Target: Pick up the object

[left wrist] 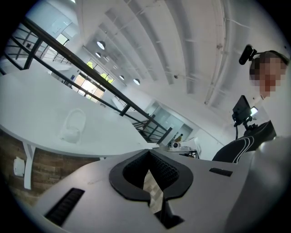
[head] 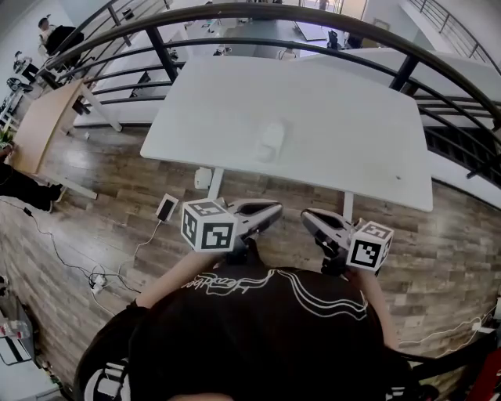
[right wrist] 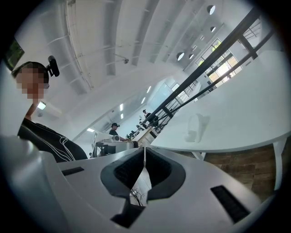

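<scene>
**Q:** How are the claws set?

**A:** The left gripper (head: 275, 210) is shown with its jaws brought together at the tips. Nothing is held between them, and only floor is glimpsed through the gap behind the pads. The right gripper (head: 307, 216) is likewise closed and empty. Both are held side by side, close to the person's chest.

**Q:** Where is the object, and which step is in hand?

**A:** The object (head: 270, 141), small and pale, is found alone near the middle of the white table (head: 368, 157), well apart from both claws. Its shape is poorly resolved; a clear or white moulded piece is perhaps indicated. The step is judged to be the approach, with the pickup not yet begun. For the next move, a claw would have to be carried forward over the table's near edge. Its jaws would then have to be opened and set astride the object before being closed.

**Q:** What is supplied by one view and not another?

**A:** The spacing of claws and object is laid out only in the head view, together with the wooden floor (head: 102, 196) and the black railing (head: 235, 11). The jaw closure is settled only in the gripper views. There the object (left wrist: 72, 127) is also seen from low down, standing up from the tabletop.
</scene>
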The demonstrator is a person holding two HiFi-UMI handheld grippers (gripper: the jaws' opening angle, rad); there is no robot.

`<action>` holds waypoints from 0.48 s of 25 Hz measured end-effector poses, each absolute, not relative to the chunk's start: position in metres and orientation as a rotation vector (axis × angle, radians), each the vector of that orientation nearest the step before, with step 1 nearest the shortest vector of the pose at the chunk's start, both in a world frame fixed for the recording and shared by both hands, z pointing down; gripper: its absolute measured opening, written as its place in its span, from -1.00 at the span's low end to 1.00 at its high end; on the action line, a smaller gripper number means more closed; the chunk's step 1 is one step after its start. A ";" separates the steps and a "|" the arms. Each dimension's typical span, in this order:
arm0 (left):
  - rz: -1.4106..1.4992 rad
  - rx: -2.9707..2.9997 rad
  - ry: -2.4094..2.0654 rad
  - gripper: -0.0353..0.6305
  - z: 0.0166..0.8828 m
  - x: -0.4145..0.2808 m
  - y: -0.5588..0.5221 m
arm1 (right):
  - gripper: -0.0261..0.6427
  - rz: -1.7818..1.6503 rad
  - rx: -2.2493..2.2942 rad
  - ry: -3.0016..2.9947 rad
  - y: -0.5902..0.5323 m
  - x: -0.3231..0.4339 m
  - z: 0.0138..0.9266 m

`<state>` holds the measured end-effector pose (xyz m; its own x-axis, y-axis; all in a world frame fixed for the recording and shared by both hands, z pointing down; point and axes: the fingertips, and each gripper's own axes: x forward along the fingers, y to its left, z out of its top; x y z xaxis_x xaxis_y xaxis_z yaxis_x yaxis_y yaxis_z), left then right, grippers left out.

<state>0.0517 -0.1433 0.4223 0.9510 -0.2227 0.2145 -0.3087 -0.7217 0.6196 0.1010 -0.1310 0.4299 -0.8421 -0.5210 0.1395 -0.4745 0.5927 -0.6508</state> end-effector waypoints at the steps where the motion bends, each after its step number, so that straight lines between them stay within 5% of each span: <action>1: 0.160 2.406 -0.375 -0.87 0.422 0.050 -0.146 | -0.87 -1.087 -0.857 2.746 -0.134 0.100 0.430; 12: 0.168 2.421 -0.394 -0.87 0.403 -0.017 -0.271 | -0.87 -1.075 -0.886 2.715 -0.255 0.044 0.408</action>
